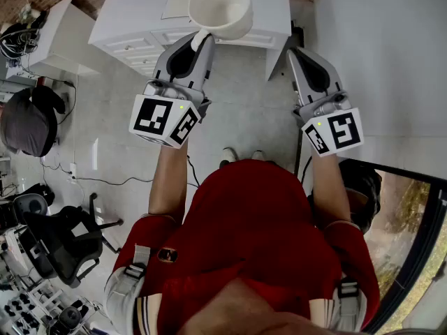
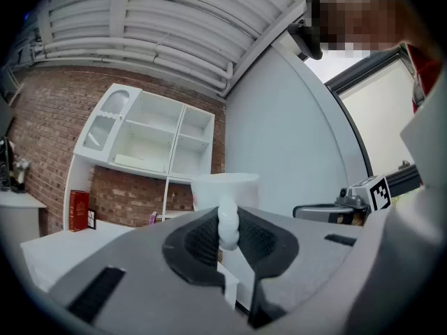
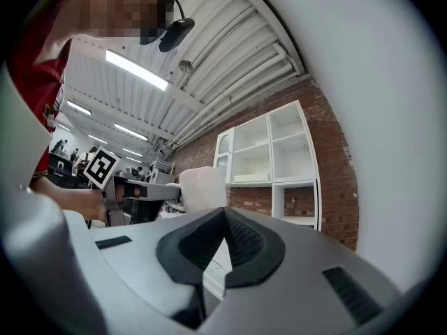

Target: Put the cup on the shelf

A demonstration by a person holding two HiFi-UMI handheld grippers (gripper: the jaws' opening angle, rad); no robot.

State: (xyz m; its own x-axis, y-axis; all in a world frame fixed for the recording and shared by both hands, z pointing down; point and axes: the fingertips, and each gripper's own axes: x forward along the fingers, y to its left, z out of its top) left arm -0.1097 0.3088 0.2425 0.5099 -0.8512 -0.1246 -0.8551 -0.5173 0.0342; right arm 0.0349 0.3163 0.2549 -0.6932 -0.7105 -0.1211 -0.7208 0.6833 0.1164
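Note:
The white cup hangs over the white counter, mouth up. My left gripper is shut on its handle. In the left gripper view the handle stands pinched between the dark pads, with the cup body just beyond. A white wall shelf with open compartments hangs on the brick wall ahead, some way off. My right gripper is held beside the cup to its right, jaws shut together on nothing. The cup and the shelf also show in the right gripper view.
A red box stands on the counter under the shelf. A white wall rises close on the right, with a window below it. A black office chair and a dark bag are on the floor at the left.

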